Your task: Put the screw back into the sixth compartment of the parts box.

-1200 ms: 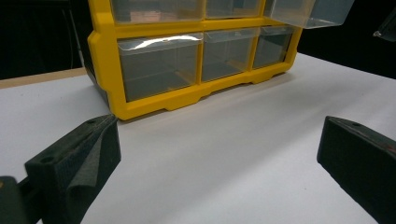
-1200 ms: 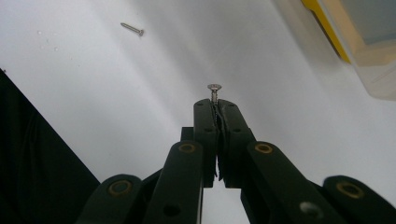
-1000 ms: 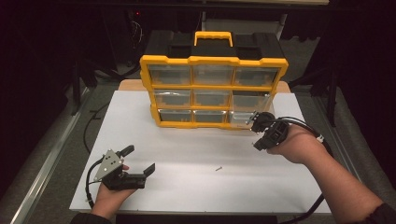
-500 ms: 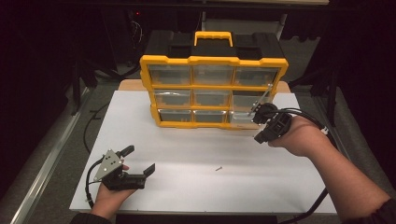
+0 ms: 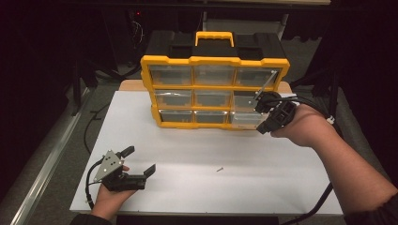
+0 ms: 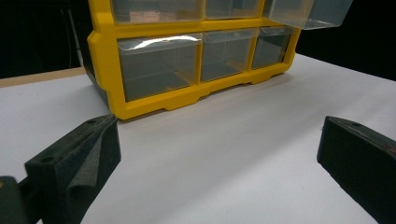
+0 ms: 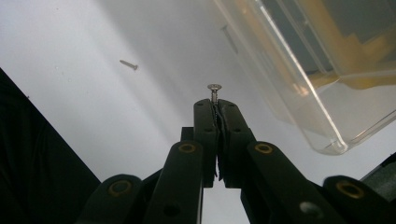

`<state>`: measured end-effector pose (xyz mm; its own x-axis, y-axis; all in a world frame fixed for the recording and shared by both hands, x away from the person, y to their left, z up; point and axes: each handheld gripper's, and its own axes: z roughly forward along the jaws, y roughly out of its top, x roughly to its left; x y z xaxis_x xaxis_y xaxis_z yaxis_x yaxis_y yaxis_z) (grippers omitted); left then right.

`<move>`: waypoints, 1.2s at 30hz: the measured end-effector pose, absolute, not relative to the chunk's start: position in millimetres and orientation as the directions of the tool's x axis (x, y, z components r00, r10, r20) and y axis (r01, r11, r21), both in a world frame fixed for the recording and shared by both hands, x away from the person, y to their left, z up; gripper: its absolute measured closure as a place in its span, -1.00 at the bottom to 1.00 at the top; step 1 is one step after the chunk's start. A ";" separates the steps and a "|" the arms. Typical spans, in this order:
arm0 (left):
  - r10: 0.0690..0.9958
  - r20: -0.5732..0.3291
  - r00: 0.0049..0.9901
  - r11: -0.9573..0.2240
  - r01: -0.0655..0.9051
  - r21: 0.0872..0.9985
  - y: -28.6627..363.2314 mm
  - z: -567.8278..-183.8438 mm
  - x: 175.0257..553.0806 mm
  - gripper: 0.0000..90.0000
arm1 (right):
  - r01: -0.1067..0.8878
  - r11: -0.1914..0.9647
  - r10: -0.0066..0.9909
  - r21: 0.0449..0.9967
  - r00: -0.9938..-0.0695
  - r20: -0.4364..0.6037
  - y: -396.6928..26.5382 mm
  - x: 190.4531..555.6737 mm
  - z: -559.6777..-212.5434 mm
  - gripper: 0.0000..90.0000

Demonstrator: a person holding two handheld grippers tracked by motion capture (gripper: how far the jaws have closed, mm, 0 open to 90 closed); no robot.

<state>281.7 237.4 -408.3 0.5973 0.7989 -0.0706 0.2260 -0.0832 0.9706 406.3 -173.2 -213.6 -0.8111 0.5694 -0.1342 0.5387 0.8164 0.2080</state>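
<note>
**Right gripper climbs with a screw toward the pulled-out drawer**

Rising since the earlier frames, our right gripper [image 5: 261, 104] now sits higher against the front of the yellow organizer [image 5: 215, 61], up beside its right-hand column of drawers, where a second ago it hung lower, near the bottom row. Our right hand [image 5: 304, 125] has come up with it. In the right gripper view we see the jaws pressed together on a small screw [image 7: 214, 92], whose shank is pinched between the pads while its flat head sticks out just past the tips. Beside the tips, to the right in that view, hangs the clear drawer [image 7: 299, 70], pulled out from the organizer; screw and drawer are near each other but apart.

Our left gripper [image 5: 139, 161] has not shifted: it rests low on the white table [image 5: 187, 154] at the near left corner, held in our left hand [image 5: 109, 200], well apart from the organizer. Its jaws stand wide open with nothing between them, and the left gripper view looks across bare table toward the bottom row of drawers.

Lying on the table between the two grippers, a second screw [image 5: 219, 169] keeps the same spot as before; it shows again in the right gripper view [image 7: 128, 65], loose on the white surface.
</note>
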 end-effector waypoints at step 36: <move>0.799 -0.078 0.596 -0.075 0.228 0.971 237.9 -408.4 281.5 -1.00 | 0.547 0.809 0.584 0.215 -0.789 -0.188 -156.6 442.3 -189.1 1.00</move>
